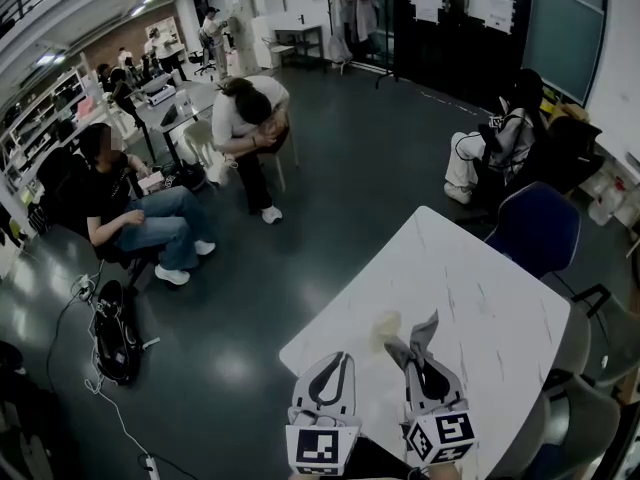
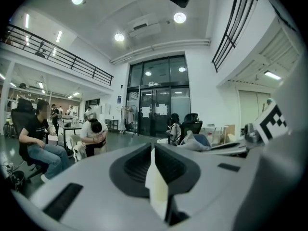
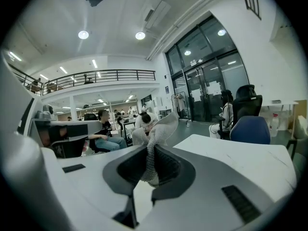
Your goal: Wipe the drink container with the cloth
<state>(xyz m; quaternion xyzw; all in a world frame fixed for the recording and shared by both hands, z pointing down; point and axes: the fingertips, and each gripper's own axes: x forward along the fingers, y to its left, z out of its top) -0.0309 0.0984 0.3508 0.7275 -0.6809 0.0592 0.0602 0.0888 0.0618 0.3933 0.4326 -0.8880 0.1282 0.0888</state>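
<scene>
A white table (image 1: 480, 298) fills the lower right of the head view. On it, just beyond both grippers, lies a small pale object (image 1: 386, 325), too small to tell what it is. My right gripper (image 1: 418, 360) (image 3: 150, 148) is shut on a grey mesh cloth (image 1: 424, 334) (image 3: 159, 129), which sticks up and fans out past the jaws. My left gripper (image 1: 338, 360) (image 2: 153, 150) is beside it on the left, near the table's left edge, with jaws shut. A pale cream sliver (image 2: 158, 189) shows in its seam; I cannot tell what it is.
A blue chair (image 1: 540, 230) stands at the table's far side and a grey chair (image 1: 585, 413) at its right. Seated people (image 1: 140, 213) and desks fill the room to the left and back. A bag and cables (image 1: 115, 333) lie on the dark floor.
</scene>
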